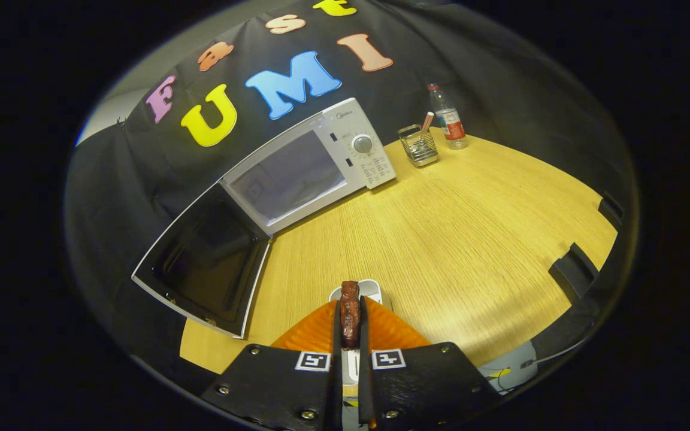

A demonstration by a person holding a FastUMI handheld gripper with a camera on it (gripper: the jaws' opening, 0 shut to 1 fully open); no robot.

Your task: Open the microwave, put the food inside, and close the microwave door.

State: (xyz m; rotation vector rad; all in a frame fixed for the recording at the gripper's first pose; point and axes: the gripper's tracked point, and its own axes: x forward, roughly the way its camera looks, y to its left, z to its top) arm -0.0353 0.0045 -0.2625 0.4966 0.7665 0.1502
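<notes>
Gripper view: my gripper (350,326) is pinched tight on the food (350,311), a dark reddish strip, lifted over a small white dish (371,288). Microwave (297,170) sits well ahead, door (204,260) swung wide, so the cavity's ready for loading.

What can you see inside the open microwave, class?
The microwave stands with its door swung open. Its cavity looks pale and bare; the far corners are too dim to judge. The food is outside, pinched between the jaws of the gripper.
</notes>
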